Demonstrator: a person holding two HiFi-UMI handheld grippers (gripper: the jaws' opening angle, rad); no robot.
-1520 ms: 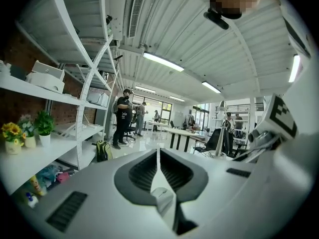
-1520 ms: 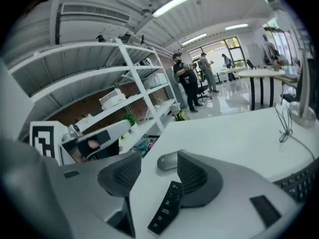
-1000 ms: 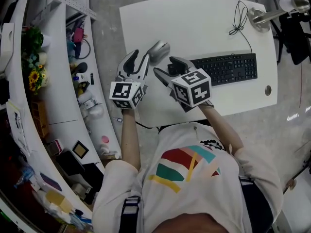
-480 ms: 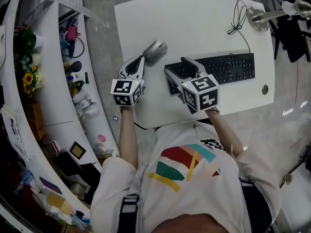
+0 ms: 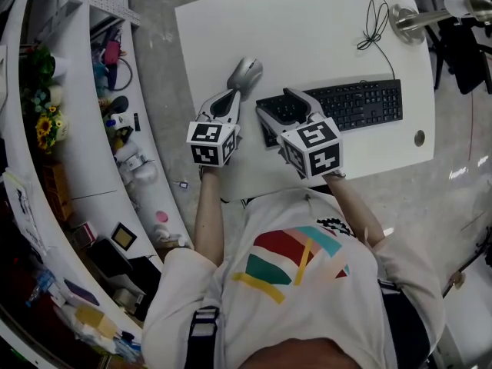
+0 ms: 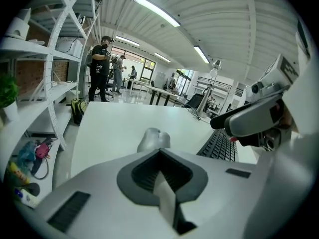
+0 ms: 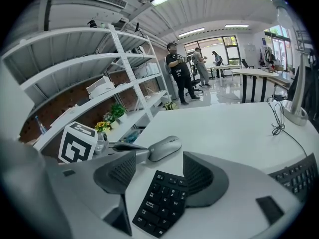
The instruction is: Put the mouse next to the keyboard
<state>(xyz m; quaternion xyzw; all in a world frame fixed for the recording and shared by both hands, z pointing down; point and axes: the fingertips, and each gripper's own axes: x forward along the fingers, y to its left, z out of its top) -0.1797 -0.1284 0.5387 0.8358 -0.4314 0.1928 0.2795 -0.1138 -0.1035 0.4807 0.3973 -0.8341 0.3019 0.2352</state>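
- The left gripper (image 5: 227, 100) is now sitting lower over the tabletop (image 5: 307, 29) than a second ago. Its jaws were spread wide then and are now clenched together with nothing between them.
- The right gripper (image 5: 275, 104) is hovering at the left one's 3 o'clock and is barely shifting. Its jaws are released and straddling the left end of the keyboard (image 5: 354, 104) without pressing on the keys.
- The mouse (image 5: 246, 73) is lying on the tabletop right at the left tips, at 12 o'clock in the left gripper view. I cannot tell whether the tips are already touching its rear.
- In the head view it is sitting at about 10 o'clock off the keyboard's left end, near but set back and angled. It is staying in much the same spot as before.
- Judging from this, the left jaws are closing ahead of a nudge rather than a pick-up, since the mouse is lying outside them.
- A push from here looks to be sending the mouse toward 1 o'clock, past the keyboard's far corner. The tips may be needing to come round to its 9 o'clock side first.
- The task is looking nearly done but not finished, as the mouse is not yet lying squarely beside the keyboard.
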